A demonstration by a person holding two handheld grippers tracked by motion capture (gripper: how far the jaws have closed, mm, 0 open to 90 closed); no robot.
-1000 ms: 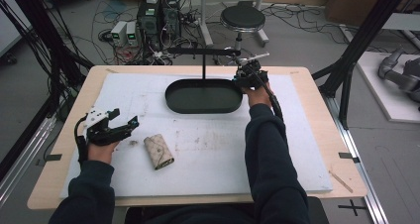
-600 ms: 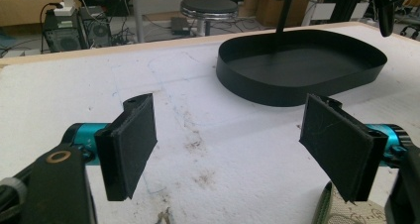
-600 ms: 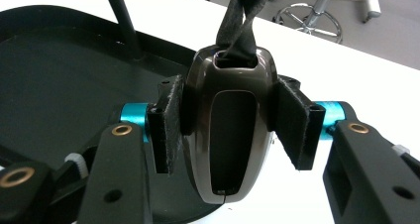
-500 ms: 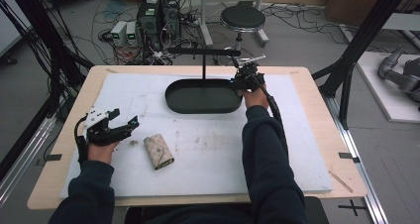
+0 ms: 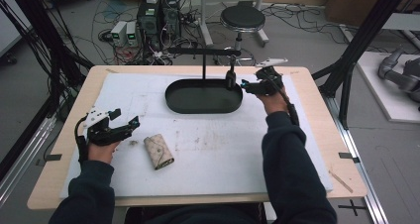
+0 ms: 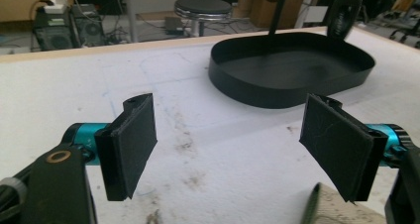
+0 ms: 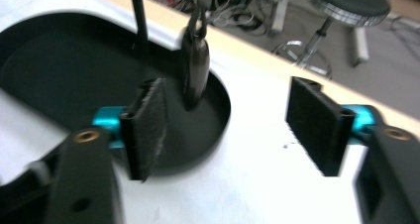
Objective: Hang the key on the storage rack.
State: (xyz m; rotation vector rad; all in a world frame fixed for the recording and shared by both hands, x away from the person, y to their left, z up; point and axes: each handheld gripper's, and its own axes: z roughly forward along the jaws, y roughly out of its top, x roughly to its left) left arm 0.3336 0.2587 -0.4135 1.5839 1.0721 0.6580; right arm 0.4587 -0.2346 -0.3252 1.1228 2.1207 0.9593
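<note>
A black oval tray (image 5: 203, 96) sits at the back middle of the white mat, with a black stand (image 5: 203, 60) rising behind it. A small dark object (image 5: 230, 79) hangs from the stand's arm over the tray's right end. My right gripper (image 5: 246, 87) is open just right of that object, apart from it. In the right gripper view the dark object (image 7: 194, 73) hangs ahead of the open right gripper (image 7: 230, 130), close to the left pad. My left gripper (image 5: 126, 119) is open near the table's left edge. A beige pouch (image 5: 159, 151) lies to its right, and its corner (image 6: 329, 209) shows by the left gripper (image 6: 237, 149).
The white mat (image 5: 208, 149) covers most of the wooden table (image 5: 317, 110) and is stained near the middle. A round stool (image 5: 242, 18), computer boxes and many cables stand on the floor behind the table. Black frame posts (image 5: 356, 50) flank it.
My right gripper has drawn back a little to the right, so the hanging dark object now shows free of it. The left gripper and pouch have not moved.
</note>
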